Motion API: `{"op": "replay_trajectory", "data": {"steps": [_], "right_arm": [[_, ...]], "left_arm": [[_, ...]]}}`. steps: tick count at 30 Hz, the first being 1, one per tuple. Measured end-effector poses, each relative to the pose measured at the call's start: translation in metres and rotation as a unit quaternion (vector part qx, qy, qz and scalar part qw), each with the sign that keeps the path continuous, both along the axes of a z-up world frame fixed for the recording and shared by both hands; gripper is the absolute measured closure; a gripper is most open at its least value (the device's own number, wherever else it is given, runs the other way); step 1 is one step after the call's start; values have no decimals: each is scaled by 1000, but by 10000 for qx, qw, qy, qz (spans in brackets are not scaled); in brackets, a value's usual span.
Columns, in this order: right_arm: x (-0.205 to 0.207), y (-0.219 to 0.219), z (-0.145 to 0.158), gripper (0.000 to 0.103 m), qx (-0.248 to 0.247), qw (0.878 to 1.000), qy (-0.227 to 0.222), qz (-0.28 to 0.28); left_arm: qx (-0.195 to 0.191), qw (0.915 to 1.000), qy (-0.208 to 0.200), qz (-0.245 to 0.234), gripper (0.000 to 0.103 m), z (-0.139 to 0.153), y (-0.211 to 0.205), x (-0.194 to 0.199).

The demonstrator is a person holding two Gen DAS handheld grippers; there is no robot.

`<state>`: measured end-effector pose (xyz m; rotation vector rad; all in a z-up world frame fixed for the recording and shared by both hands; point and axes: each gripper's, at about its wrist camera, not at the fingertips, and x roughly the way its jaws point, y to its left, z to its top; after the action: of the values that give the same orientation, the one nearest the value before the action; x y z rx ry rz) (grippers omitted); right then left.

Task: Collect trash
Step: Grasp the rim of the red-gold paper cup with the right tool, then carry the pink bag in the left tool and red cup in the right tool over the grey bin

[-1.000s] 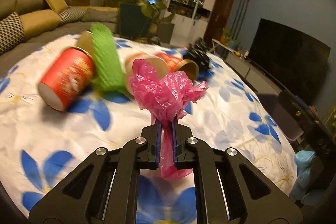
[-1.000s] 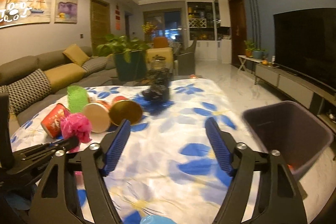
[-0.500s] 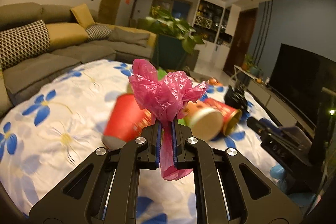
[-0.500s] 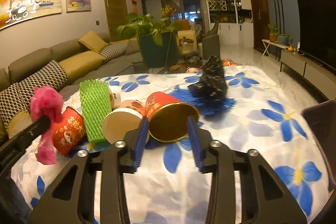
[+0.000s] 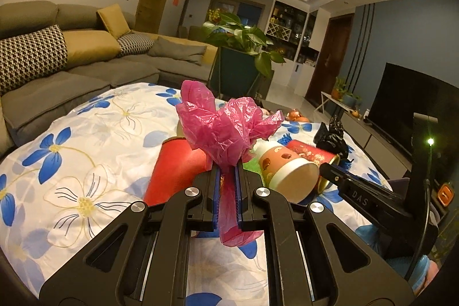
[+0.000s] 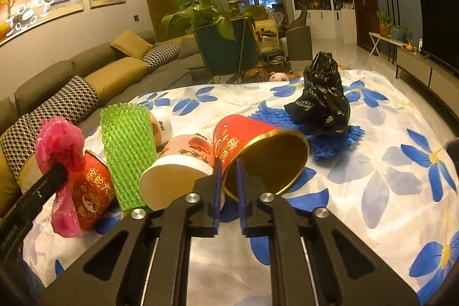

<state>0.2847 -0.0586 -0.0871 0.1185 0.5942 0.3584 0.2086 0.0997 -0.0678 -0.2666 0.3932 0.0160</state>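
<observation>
Pink plastic bag (image 5: 226,131) clamped between left gripper (image 5: 228,177) fingers, held above floral cloth (image 5: 86,162). Gold-rimmed red cup (image 6: 258,154) lying on side, rim pinched by right gripper (image 6: 228,167). Green foam net (image 6: 127,148), black bag (image 6: 322,96) lying near.

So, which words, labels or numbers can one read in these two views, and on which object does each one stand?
"DAS": white letters on the black arm of the right tool, seen from the left view.
Gold Chinese characters on the red cup beside the pink bag: too blurred to read surely.
Characters on the red cup with gold rim: not legible.
Print on the pale cup: not legible.
White lettering on the left tool arm: too small.
</observation>
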Motion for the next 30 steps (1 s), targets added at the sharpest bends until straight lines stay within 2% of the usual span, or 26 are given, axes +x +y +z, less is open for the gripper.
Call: {"op": "replay_trajectory", "data": {"steps": [2, 15, 30], "right_arm": [[-2, -2, 1, 99, 41, 10000, -13, 1], [-47, -35, 24, 100, -110, 9981, -524, -292], [-111, -91, 49, 100, -363, 9919, -1060, -592]], "left_arm": [[32, 10000, 7, -27, 95, 0, -2, 0], [88, 9998, 44, -189, 95, 4, -19, -6], [283, 9973, -62, -670, 95, 22, -77, -28]]}}
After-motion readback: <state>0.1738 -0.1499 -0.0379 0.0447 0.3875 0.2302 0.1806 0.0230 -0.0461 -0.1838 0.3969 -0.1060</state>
